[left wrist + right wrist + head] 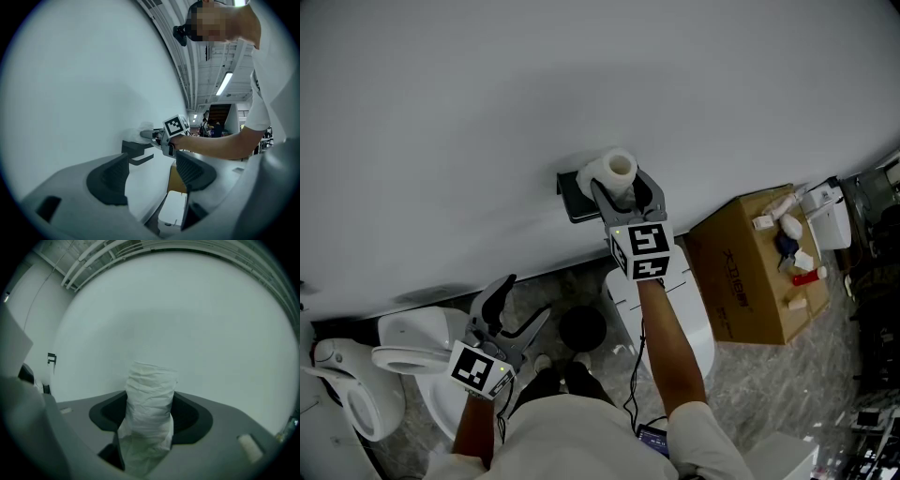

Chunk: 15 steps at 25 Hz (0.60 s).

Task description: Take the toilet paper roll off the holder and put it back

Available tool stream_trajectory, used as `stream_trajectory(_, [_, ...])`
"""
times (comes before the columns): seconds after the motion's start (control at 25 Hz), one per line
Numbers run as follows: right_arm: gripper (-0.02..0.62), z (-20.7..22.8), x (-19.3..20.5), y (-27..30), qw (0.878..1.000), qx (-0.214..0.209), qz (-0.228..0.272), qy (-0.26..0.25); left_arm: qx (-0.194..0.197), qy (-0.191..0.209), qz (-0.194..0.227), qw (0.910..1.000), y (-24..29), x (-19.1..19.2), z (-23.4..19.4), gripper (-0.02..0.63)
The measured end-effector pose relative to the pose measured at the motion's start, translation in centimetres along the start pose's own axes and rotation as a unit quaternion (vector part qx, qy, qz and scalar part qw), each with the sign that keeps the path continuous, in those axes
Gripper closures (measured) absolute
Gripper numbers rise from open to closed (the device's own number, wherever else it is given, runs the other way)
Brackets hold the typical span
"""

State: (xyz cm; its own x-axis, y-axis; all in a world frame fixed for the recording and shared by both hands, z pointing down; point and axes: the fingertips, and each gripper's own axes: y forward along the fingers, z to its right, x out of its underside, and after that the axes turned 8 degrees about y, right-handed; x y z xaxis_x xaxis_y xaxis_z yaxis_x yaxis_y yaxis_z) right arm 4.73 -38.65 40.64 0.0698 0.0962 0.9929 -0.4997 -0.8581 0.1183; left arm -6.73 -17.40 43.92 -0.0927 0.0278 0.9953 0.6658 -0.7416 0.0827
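Right gripper (619, 192), jaws half-closed, is squeezing the toilet paper roll (612, 172) at the holder (575, 199); best keeping its core level; left gripper (525, 298) is hanging open, empty

White wall (581, 84), grey stone floor (750, 384), toilet (411, 336) left, cardboard box (745, 277) rt w/ clutter.

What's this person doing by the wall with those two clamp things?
A person holds a two-jaw gripper in each hand. The right gripper is shut on a toilet paper roll, held close to the wall just above its dark holder and seemingly off it. The left gripper hangs low near a toilet, jaws open and empty.
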Motion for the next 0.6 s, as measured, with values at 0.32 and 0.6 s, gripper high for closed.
stream_trajectory(0.32, [0.303,-0.2,0.0,-0.2,1.000,-0.010,0.002,0.005,-0.001,0.000,-0.001,1.0000,0.2,-0.1,-0.3,0.302])
stream_trajectory(0.6, [0.258,-0.5,-0.3,-1.5,1.000,-0.014,0.007,0.024,-0.005,0.000,0.001,1.0000,-0.1,-0.2,-0.6,0.302])
